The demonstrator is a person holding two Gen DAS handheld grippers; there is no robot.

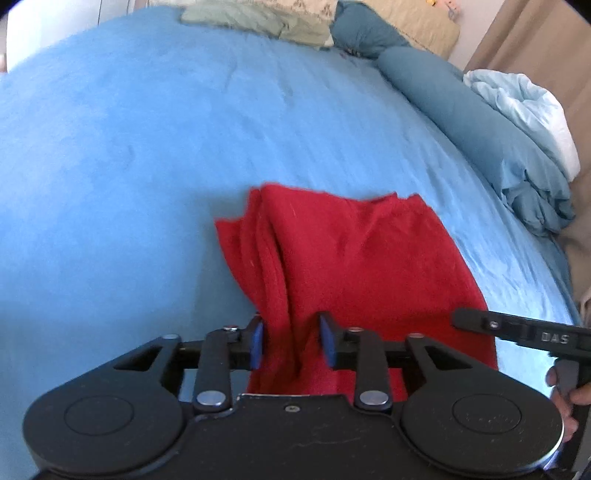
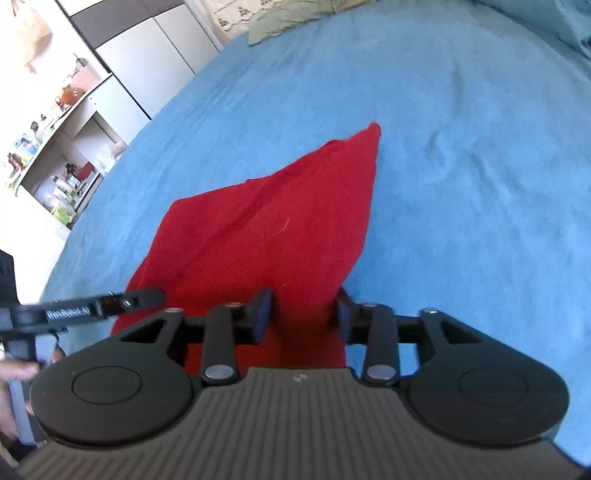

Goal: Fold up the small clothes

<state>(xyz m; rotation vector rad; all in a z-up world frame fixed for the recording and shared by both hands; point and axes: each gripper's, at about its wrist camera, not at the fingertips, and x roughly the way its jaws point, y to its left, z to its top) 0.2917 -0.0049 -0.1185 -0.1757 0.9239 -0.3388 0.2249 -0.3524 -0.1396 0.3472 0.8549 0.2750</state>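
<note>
A red cloth (image 1: 354, 258) lies partly folded on a blue bed cover (image 1: 147, 147). My left gripper (image 1: 291, 345) has its blue pads (image 1: 257, 345) on either side of a bunched near edge of the cloth, jaws apart by a hand's width of fabric. In the right wrist view the same red cloth (image 2: 266, 229) runs up from my right gripper (image 2: 303, 314), whose fingers (image 2: 263, 308) also bracket its near edge. The right gripper's side shows in the left wrist view (image 1: 524, 332), and the left gripper's side in the right wrist view (image 2: 88, 306).
A rolled teal duvet (image 1: 472, 133) and pale sheets (image 1: 528, 107) lie along the bed's right side. Green and beige pillows (image 1: 266, 18) sit at the far end. White shelves with small items (image 2: 62, 147) stand left of the bed cover (image 2: 461, 166).
</note>
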